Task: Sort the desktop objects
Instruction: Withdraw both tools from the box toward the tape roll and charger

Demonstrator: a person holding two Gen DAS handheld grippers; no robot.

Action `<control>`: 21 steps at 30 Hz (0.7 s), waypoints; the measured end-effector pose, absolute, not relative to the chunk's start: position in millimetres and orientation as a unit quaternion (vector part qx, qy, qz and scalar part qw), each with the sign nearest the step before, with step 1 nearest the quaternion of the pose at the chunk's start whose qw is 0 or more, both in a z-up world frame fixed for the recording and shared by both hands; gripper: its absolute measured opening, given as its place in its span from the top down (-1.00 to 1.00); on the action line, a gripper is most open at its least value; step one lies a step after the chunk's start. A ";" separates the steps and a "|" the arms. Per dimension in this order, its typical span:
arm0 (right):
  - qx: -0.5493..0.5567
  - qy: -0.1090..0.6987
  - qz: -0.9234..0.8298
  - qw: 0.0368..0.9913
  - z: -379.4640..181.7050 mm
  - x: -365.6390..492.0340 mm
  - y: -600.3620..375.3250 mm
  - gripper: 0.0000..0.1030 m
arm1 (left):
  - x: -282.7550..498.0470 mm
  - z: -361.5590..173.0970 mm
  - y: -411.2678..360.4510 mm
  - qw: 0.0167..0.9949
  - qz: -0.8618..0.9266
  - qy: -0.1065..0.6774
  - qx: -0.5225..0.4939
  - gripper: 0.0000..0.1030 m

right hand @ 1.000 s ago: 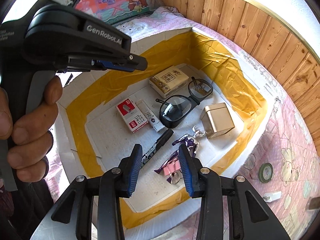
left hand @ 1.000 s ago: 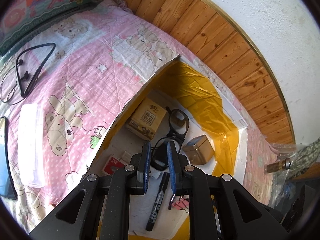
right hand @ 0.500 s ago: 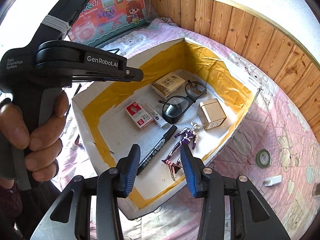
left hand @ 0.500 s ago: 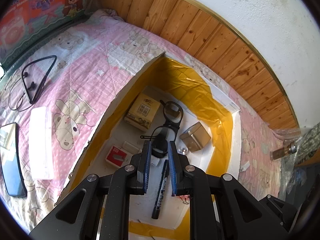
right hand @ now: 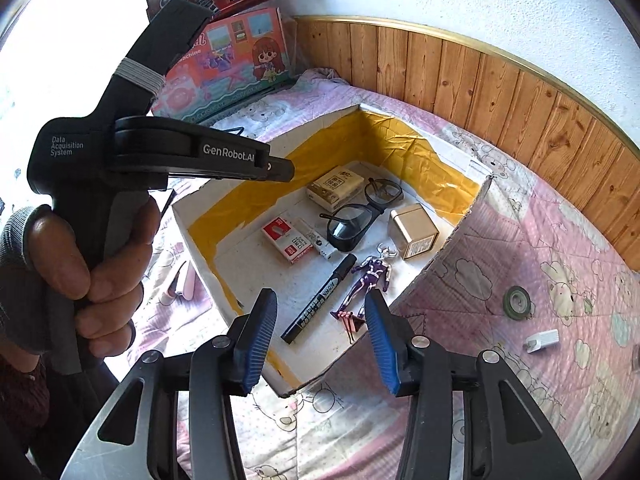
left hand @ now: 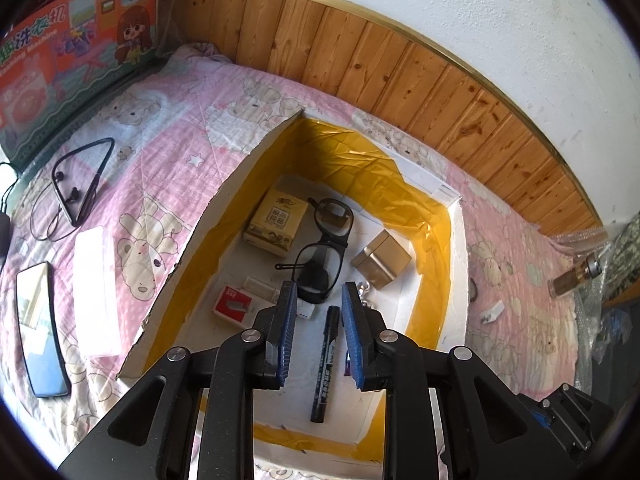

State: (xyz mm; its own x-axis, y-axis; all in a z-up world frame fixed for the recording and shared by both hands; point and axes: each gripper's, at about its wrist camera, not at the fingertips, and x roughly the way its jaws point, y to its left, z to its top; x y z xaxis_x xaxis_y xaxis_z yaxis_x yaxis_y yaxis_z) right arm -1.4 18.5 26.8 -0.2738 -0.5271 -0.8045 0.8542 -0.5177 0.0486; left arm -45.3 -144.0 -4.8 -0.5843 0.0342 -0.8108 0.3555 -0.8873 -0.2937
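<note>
A white box point(left hand: 460, 264) lined with yellow tape sits mid-frame on a pink bear-print quilt point(left hand: 168, 184), and inside it lie a tissue pack point(left hand: 276, 220), black glasses point(left hand: 324, 248), a gold tin point(left hand: 382, 258), a red card box point(left hand: 234, 306) and a black marker point(left hand: 326, 364). In the right wrist view a purple figurine point(right hand: 368, 280) lies beside the marker, close to the box's cut front wall. Outside the box, at the left of the left wrist view, rest a neckband earphone point(left hand: 80, 184), a white case point(left hand: 96, 292) and a phone point(left hand: 40, 328); a toy carton point(left hand: 76, 48) leans at upper left against the wood panelling point(left hand: 400, 60). The left gripper point(left hand: 319, 310) hangs over the marker with its jaws opening and nothing between the pads. The right gripper point(right hand: 320, 332) is likewise opening and empty; the person's hand point(right hand: 88, 272) with the left tool blocks the left side of its view. Compared with 1 second ago, both grippers are wider and farther from the box, so more quilt shows.
</note>
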 end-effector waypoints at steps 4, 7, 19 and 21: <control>0.389 0.198 -0.776 0.454 35.7 5.3 21.0 0.07 | -39.9 -0.5 -140.7 0.094 -0.868 0.210 0.441 0.49; 0.384 0.193 -0.778 0.459 41.4 9.4 23.2 0.06 | -35.4 3.6 -137.1 0.088 -0.871 0.208 0.436 0.48; 0.366 0.183 -0.796 0.446 54.7 11.8 37.7 0.04 | -29.1 26.0 -101.9 0.051 -0.897 0.176 0.403 0.40; 0.367 0.182 -0.798 0.443 55.1 9.7 40.6 0.03 | -29.5 27.9 -95.2 0.046 -0.900 0.169 0.400 0.40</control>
